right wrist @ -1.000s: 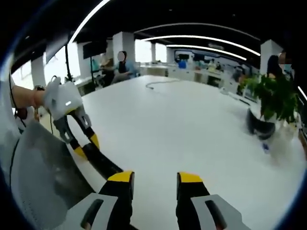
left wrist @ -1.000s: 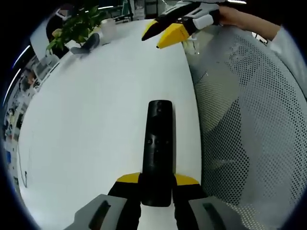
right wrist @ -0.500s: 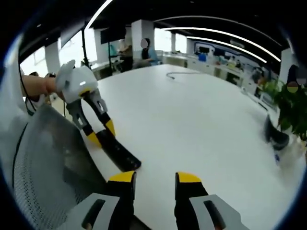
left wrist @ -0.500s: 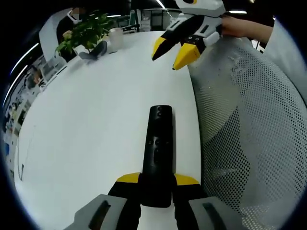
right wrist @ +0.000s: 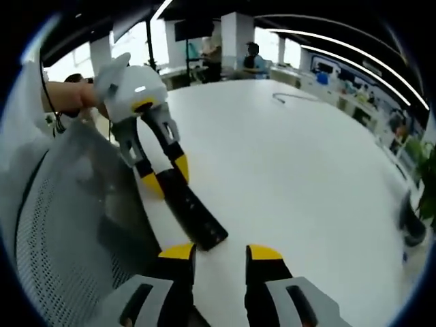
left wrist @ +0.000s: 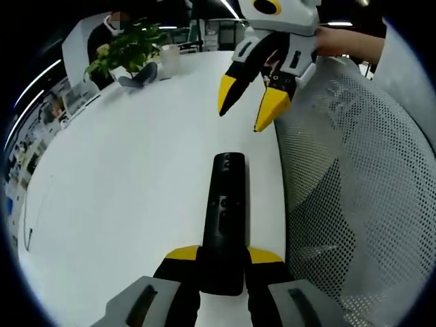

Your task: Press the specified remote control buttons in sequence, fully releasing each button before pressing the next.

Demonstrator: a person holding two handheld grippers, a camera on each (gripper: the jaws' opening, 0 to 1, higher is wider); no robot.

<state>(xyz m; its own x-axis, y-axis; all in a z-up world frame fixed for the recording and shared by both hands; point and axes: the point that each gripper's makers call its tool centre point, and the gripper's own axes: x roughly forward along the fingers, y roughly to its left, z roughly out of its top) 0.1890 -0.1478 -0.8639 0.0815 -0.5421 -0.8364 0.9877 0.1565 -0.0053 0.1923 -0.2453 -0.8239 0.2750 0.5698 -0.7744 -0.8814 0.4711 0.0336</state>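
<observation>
A slim black remote (left wrist: 225,204) points away from me, its near end clamped between the yellow-tipped jaws of my left gripper (left wrist: 224,256). Small buttons show on its upper face. My right gripper (left wrist: 249,109) hangs open just beyond the remote's far end, tips pointing down toward it and not touching. In the right gripper view, my right gripper (right wrist: 222,255) stands open with nothing between its jaws. The remote's free end (right wrist: 198,221) lies just ahead of it. My left gripper (right wrist: 161,176) grips the other end, held by a hand (right wrist: 68,97).
The white table (left wrist: 129,177) spreads to the left. A grey mesh chair back (left wrist: 347,191) stands close on the right, at the table's edge. A potted plant (left wrist: 121,49), a white cup (left wrist: 169,58) and a dark object (left wrist: 138,73) sit far off. A cable (right wrist: 289,99) lies on the far tabletop.
My right gripper has come down and nearer to the remote's far end, staying open. The remote stays clamped in my left gripper.
</observation>
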